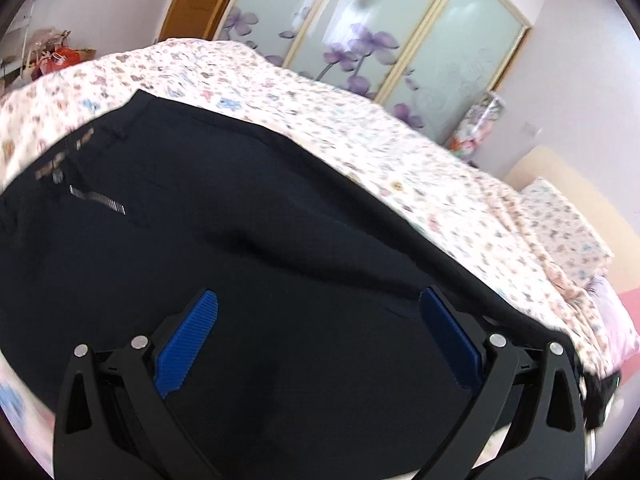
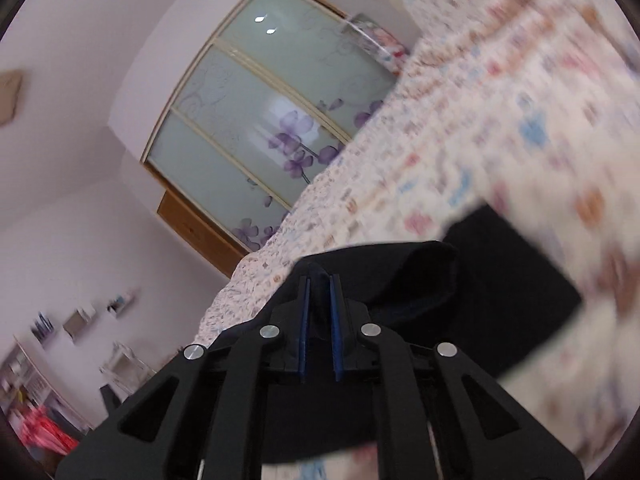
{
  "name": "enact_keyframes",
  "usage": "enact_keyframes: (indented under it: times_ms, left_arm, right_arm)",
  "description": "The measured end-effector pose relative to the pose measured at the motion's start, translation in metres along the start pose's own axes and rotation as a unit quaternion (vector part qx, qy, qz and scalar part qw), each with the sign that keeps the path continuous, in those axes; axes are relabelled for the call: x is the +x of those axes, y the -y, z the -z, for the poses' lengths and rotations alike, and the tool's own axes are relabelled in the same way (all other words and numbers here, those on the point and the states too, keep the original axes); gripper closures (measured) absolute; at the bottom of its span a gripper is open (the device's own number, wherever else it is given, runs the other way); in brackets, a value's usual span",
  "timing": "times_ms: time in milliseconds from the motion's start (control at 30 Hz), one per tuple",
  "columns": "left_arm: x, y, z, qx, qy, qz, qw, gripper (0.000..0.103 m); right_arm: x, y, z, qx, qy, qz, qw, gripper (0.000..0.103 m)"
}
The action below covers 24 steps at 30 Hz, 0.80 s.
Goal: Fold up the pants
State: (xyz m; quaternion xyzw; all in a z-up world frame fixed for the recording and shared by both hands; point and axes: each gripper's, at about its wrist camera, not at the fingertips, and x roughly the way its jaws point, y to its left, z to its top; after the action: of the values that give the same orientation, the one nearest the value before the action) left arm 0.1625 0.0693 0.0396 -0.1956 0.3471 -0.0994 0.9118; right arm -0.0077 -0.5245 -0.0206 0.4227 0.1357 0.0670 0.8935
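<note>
Dark navy pants (image 1: 224, 216) lie spread on a bed with a floral sheet (image 1: 360, 132). Their waistband with a zipper shows at the upper left in the left wrist view. My left gripper (image 1: 318, 300) is open just above the pants, its blue pads (image 1: 188, 340) wide apart with nothing between them. My right gripper (image 2: 319, 280) is shut on a fold of the pants (image 2: 384, 272) and holds it lifted above the sheet (image 2: 500, 100). More dark cloth (image 2: 516, 292) lies flat to its right.
A sliding wardrobe with frosted glass and purple flowers (image 1: 360, 40) stands beyond the bed. A floral pillow (image 1: 560, 220) lies at the bed's right end. Shelves and red items (image 2: 36, 432) stand at the room's side.
</note>
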Motion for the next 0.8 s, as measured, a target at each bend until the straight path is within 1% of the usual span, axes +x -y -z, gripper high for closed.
enact_keyframes:
  times_ms: [33,100,167,233,300,333,400,467,500,600,667,700,733,767,800]
  left_arm:
    - [0.007,-0.003,-0.015,-0.01,-0.011,-0.006,0.9999,0.002]
    - [0.018,-0.01,-0.034,-0.038,-0.032,-0.002,0.9988,0.002]
    - [0.033,-0.022,-0.052,-0.084,-0.048,0.007,0.9952,0.002]
    - [0.05,-0.033,-0.065,-0.126,-0.061,0.007,0.9901,0.002]
    - [0.067,-0.038,-0.076,-0.141,-0.07,-0.004,0.9876,0.002]
    - [0.074,-0.039,-0.083,-0.143,-0.065,-0.007,0.9875,0.002]
    - [0.086,-0.039,-0.091,-0.145,-0.057,0.001,0.9878,0.002]
    - [0.103,-0.038,-0.101,-0.148,-0.061,0.006,0.9871,0.002]
    - [0.111,-0.038,-0.105,-0.152,-0.063,0.004,0.9863,0.002]
    - [0.137,-0.039,-0.122,-0.172,-0.056,0.015,0.9835,0.003]
    - [0.152,-0.039,-0.131,-0.166,-0.055,0.0,0.9846,0.01]
    - [0.16,-0.037,-0.136,-0.159,-0.056,-0.013,0.9856,0.018]
    - [0.171,-0.036,-0.141,-0.151,-0.06,-0.034,0.9861,0.025]
    - [0.18,-0.035,-0.145,-0.148,-0.063,-0.048,0.9858,0.028]
    - [0.188,-0.036,-0.148,-0.146,-0.067,-0.063,0.985,0.034]
  right_arm:
    - [0.0,0.005,0.002,0.01,-0.003,0.003,1.0,0.094]
    - [0.0,0.011,0.0,0.026,-0.001,0.004,1.0,0.094]
    - [0.001,0.012,-0.001,0.025,0.003,0.005,1.0,0.094]
    - [0.003,0.014,0.0,0.029,0.005,-0.002,1.0,0.094]
    - [0.001,0.021,0.004,0.042,0.006,-0.01,0.999,0.094]
    - [0.001,0.024,0.005,0.049,0.006,-0.015,0.999,0.094]
    - [0.003,0.031,0.007,0.062,0.003,-0.021,0.998,0.094]
    - [0.004,0.036,0.009,0.07,0.002,-0.029,0.997,0.094]
    - [0.004,0.039,0.008,0.073,0.002,-0.037,0.997,0.094]
    - [0.007,0.044,0.007,0.075,0.0,-0.051,0.996,0.094]
    - [0.01,0.047,0.006,0.079,-0.005,-0.055,0.995,0.094]
    - [0.011,0.048,0.006,0.08,-0.007,-0.055,0.995,0.094]
    - [0.011,0.049,0.006,0.081,-0.009,-0.056,0.995,0.094]
    - [0.012,0.049,0.006,0.081,-0.01,-0.058,0.995,0.094]
    - [0.013,0.051,0.006,0.082,-0.012,-0.06,0.995,0.094]
